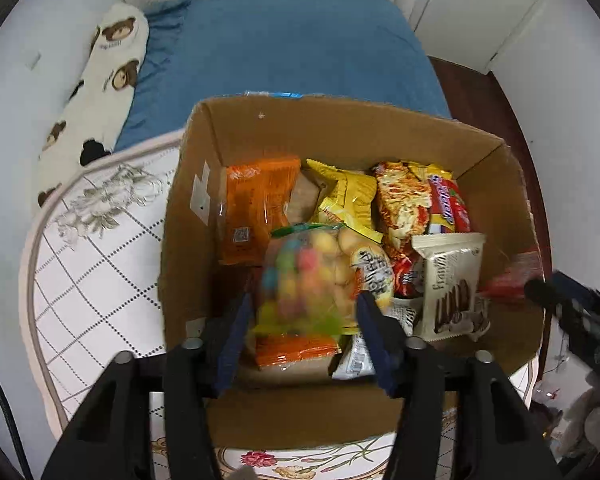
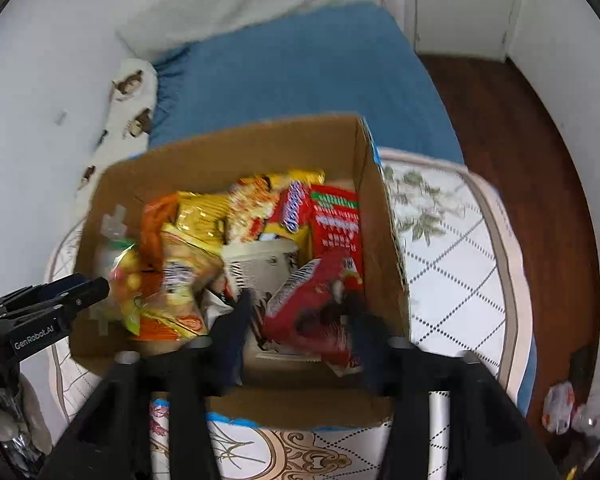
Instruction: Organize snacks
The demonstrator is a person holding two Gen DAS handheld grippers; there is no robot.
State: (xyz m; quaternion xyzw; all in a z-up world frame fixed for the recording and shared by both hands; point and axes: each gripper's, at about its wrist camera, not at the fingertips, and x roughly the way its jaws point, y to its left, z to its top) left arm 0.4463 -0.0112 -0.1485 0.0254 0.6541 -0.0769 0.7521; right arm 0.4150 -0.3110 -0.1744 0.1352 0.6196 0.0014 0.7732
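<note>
Over the cardboard box, your left gripper clasps the candy bag; lower it flat onto the orange packet. From the right wrist, your right gripper grips the red packet; seat it against the box wall.

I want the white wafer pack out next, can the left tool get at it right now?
Probably not yet: the left tool looks occupied, its fingers flanking a bag of colourful candies. The white wafer pack itself lies uncovered on top.
</note>
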